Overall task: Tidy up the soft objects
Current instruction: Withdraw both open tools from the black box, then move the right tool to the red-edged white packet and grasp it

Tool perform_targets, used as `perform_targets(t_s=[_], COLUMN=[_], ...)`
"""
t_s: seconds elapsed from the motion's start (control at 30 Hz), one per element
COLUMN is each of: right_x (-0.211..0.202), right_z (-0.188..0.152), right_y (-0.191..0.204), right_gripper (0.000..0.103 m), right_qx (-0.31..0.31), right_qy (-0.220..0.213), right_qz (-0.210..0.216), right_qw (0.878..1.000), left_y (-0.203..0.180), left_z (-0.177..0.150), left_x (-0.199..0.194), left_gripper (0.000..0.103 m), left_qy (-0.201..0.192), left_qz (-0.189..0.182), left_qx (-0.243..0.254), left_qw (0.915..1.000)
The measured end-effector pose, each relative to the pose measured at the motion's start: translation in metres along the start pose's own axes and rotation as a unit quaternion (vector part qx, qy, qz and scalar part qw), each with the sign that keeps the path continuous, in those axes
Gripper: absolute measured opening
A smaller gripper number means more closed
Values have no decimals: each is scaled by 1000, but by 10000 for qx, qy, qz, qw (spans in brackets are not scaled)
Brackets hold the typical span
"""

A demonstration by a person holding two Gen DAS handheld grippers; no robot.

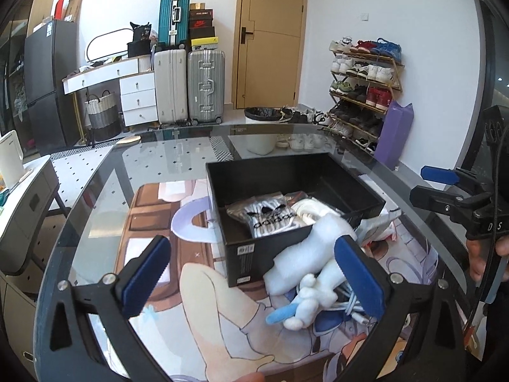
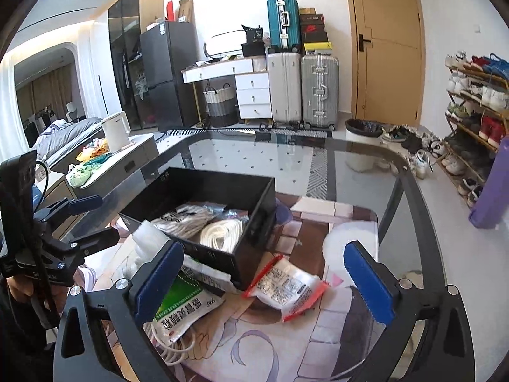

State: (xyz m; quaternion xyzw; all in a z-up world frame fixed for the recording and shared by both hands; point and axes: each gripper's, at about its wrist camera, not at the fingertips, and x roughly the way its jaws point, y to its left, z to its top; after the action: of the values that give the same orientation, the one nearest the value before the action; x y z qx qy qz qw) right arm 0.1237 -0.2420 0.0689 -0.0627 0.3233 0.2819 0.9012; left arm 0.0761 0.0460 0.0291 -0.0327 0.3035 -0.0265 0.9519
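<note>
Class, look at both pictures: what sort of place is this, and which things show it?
Probably a lived-in flat, near its entrance: a shoe rack full of shoes by a door, stacked suitcases, and a fridge.

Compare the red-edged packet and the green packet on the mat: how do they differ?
The red-edged packet is mostly clear and white with red borders; the green packet is green and white with bold print. The red-edged packet lies in the open between the right gripper's fingers; the green packet sits partly behind one finger. Both lie outside the black box.
</note>
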Motion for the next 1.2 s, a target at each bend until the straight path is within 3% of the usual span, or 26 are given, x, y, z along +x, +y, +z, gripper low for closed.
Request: perform_targets(t_s=[0.5,1.2], right_x=[22,65], right_z=[-10,-29], right_y=[-21,-21], right_gripper=[102,102], right_qx=[162,-204], right_qy=[500,1319], right_qz=[-276,-222], right_qw=[9982,9908], left_y=[9,8], left_z=[-19,-22], left_x=[7,16], left_gripper=[103,103], left_qy=[191,330], left_qz=[-6,-44], left_qx=[-108,-70], left_qw=[9998,9994])
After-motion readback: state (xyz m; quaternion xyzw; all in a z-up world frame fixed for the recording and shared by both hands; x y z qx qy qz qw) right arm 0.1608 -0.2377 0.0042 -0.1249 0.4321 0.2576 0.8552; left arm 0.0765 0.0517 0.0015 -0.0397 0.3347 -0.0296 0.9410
